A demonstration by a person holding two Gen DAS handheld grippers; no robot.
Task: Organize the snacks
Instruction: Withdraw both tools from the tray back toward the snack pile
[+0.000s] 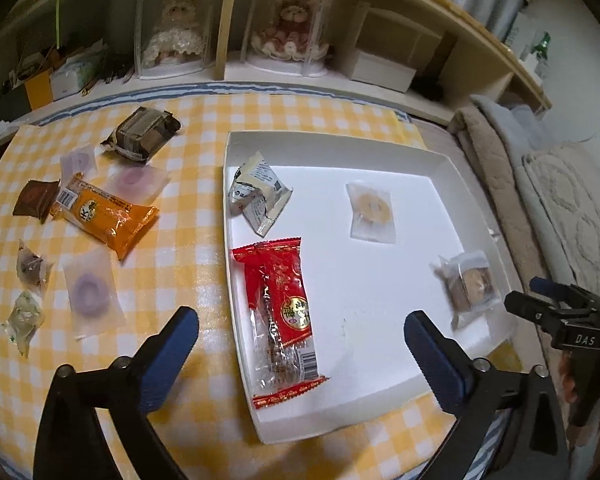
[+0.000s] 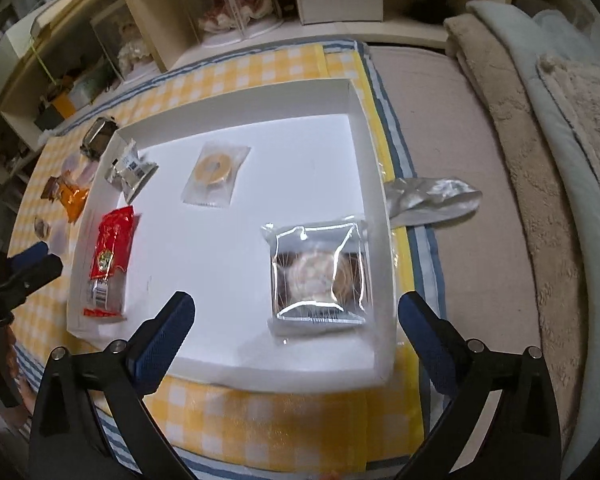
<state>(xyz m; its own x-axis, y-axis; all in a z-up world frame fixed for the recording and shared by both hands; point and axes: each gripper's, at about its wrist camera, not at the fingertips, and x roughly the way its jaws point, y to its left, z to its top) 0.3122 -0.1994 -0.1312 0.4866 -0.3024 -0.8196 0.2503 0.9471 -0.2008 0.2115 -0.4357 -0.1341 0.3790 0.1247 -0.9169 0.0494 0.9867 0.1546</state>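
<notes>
**Four snacks in the white tray, both tongs spread above it**

The yellow-checked cloth [image 1: 204, 128] covers the surface, and on it sits the white tray [image 1: 236, 280], the landmark for everything here. Behind the tray runs a shelf [image 1: 228, 76] with two dolls in clear cases. To the right of the tray lie folded blankets [image 2: 540, 160], and just beside its right wall lies a crumpled clear bag [image 2: 432, 200].

Inside the tray, the red packet [image 1: 280, 316] lies lengthwise along the left wall, near the front. The silver square pack [image 2: 320, 276] lies flat against the right wall, also near the front. The silver-and-white crumpled packet [image 1: 256, 192] sits in the back left corner. The clear-wrapped ring cookie [image 1: 372, 208] lies near the back, towards the middle.

Left of the tray, still on the cloth, lie the orange packet [image 1: 108, 216], a dark wrapped block [image 1: 144, 132], a brown sachet [image 1: 34, 200], three frosted sleeves with purple rings, the clearest [image 1: 90, 292] nearest the front, and two small twisted sweets [image 1: 26, 292].

The left tongs [image 1: 300, 332] hang spread wide over the tray's front left part, above the red packet without touching it. The right tongs [image 2: 296, 312] are likewise spread wide over the front right part, the silver square pack lying free between the fingers.
</notes>
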